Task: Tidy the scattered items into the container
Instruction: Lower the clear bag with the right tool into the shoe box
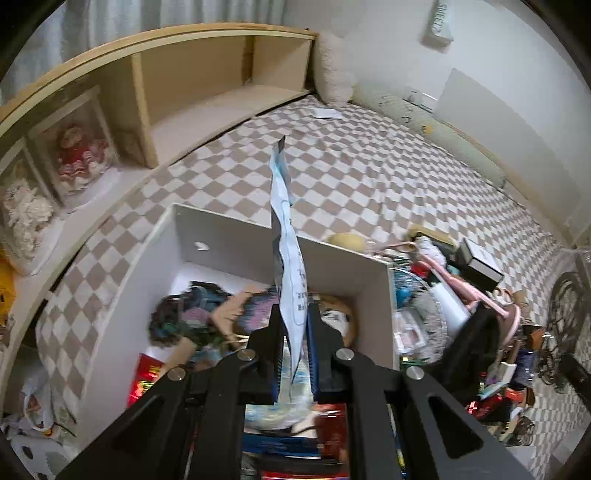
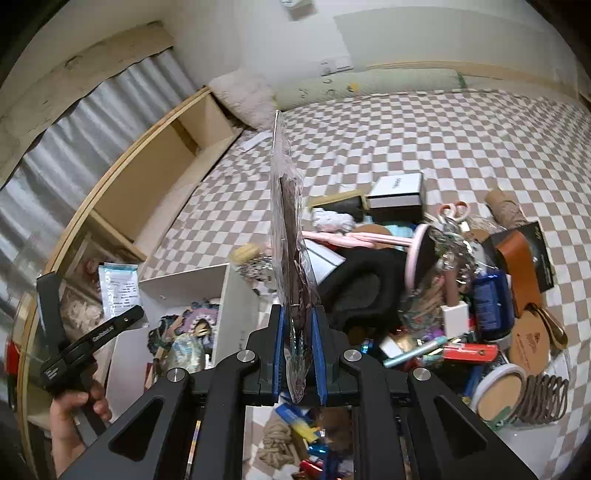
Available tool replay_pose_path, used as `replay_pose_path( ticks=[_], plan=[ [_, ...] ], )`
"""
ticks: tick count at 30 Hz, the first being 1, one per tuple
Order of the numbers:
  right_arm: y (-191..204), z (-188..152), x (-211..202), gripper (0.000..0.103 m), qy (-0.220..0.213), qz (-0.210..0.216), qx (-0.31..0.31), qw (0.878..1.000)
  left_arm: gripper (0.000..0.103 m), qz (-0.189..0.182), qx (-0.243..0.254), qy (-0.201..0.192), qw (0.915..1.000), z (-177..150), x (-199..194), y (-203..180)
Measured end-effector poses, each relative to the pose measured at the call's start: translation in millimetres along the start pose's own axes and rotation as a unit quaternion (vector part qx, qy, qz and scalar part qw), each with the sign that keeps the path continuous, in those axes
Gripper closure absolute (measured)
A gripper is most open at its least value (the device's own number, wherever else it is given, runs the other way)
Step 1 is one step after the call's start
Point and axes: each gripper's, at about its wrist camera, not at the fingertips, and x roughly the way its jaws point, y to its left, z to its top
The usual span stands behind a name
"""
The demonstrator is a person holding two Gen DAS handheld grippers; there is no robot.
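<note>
Left wrist view, nearest: the left gripper (image 1: 293, 328) is clamped on a pale blue packet (image 1: 286, 236), seen edge-on, standing up toward twelve o'clock. Dark print runs along it, too curved to read. Directly beneath sits the white box (image 1: 229, 236), the container, already holding a dark patterned bundle (image 1: 184, 314) and a red packet (image 1: 146, 373) at seven o'clock.

Right wrist view, nearest: the right gripper (image 2: 298, 332) is closed on a clear plastic sleeve (image 2: 291, 229) with a dark flat item inside, also edge-on toward twelve. Only this view shows a hand (image 2: 75, 417) at eight o'clock holding the left gripper's handle, with the blue packet's printed face turned to the camera; the text is too small to read.

From three to five o'clock lies the scattered pile (image 2: 461, 306) on a beige-and-white checked cover (image 2: 424, 133): pink-handled scissors (image 2: 452, 211), a tan leather strap (image 2: 521, 266), a red tube (image 2: 469, 352), a round cork-faced disc (image 2: 496, 393), and a black-and-white box (image 2: 397, 192) with unreadable lettering.

Farthest, in the left view, a wooden shelf (image 1: 207, 85) at eleven o'clock and a wall sign (image 1: 439, 22) reading "SWEET".
</note>
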Motion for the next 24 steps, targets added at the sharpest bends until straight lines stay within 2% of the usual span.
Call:
replay_pose_path(
  ticks=[12,24],
  plan=[
    [71.5,-14.2,1.3,0.088,0.004,0.054,-0.071,0.996,0.091,0.066,-0.008,0.01,0.9977,0.5,7.2,57.3],
    [140.7,-43.6,-14.0,0.088,0.01,0.132,-0.149,0.98,0.091,0.124,0.008,0.019,0.992,2.2,23.3,76.0]
  ],
)
